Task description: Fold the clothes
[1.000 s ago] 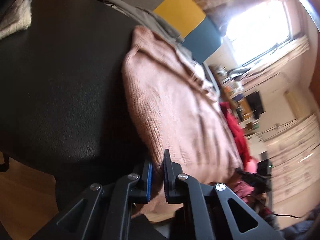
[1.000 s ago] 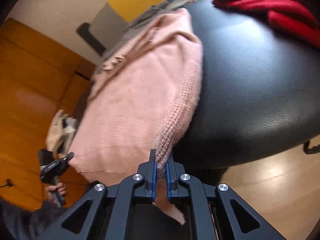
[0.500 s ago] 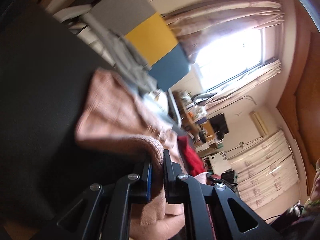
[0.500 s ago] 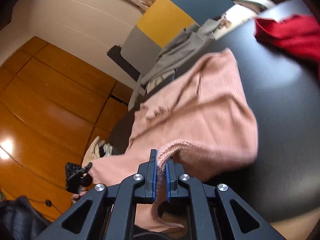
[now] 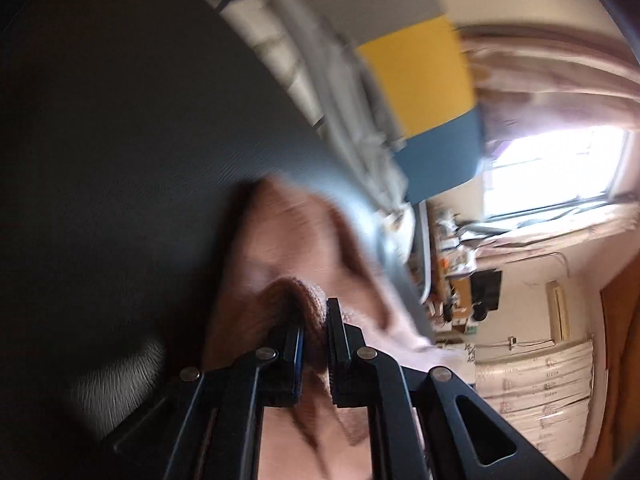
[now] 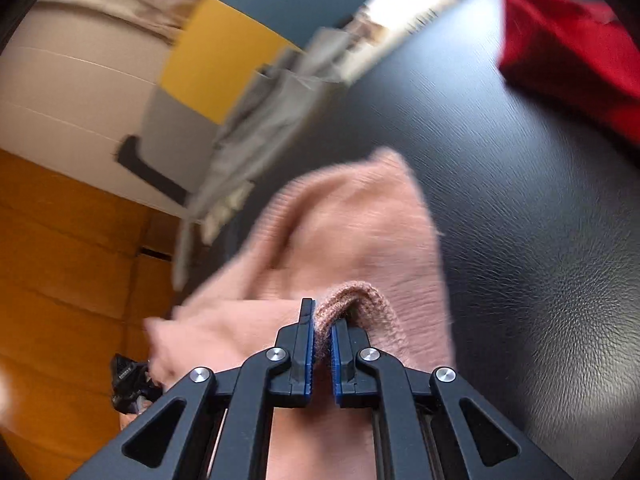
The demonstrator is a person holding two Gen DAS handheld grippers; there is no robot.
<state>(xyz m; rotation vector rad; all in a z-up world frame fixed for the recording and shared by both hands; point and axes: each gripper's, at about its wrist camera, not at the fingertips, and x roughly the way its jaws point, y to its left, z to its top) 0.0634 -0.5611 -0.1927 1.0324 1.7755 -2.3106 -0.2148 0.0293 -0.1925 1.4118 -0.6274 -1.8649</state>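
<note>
On the black leather counter (image 6: 520, 208), my right gripper (image 6: 322, 332) and left gripper (image 5: 314, 330) each clamp a knit edge of the pink sweater (image 6: 352, 232), doubled over; beyond lie a grey garment (image 6: 264, 120) and a red one (image 6: 572, 52).

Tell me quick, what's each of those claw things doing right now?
Left gripper: closed on the pink sweater.
Right gripper: closed on the pink sweater too, at its ribbed edge.
</note>
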